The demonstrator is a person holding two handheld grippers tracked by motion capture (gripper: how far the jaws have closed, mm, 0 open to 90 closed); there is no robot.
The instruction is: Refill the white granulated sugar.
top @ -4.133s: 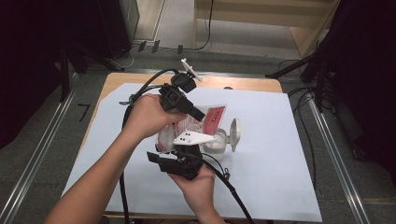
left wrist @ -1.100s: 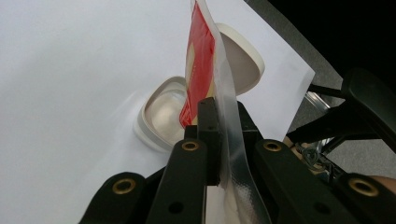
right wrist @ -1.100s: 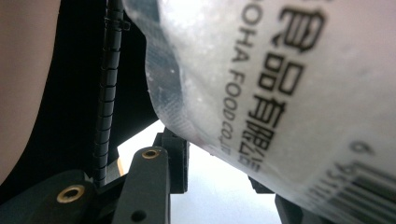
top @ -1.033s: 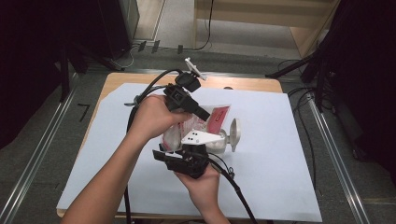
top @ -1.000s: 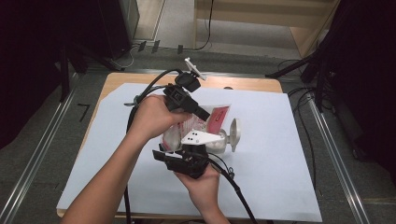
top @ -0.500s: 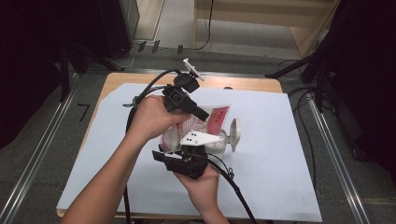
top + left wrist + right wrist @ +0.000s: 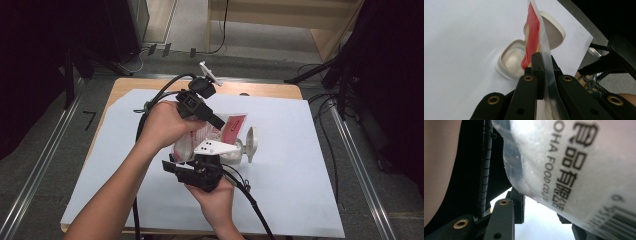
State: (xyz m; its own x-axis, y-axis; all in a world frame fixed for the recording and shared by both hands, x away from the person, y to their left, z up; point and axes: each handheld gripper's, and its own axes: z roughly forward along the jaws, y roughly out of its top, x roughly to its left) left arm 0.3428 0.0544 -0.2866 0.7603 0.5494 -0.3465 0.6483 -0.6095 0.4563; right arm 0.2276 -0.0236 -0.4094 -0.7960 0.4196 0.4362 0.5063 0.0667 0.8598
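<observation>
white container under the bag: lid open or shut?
Open. In the left gripper view the container shows its hollow inside, and its lid stands flipped back behind the red-and-clear bag.

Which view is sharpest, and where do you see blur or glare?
High view: sharpest, evenly lit. Left gripper view: left claw and bag crisp, container softer. Right gripper view: bag print close and blurred, bright glare at its top.
</observation>
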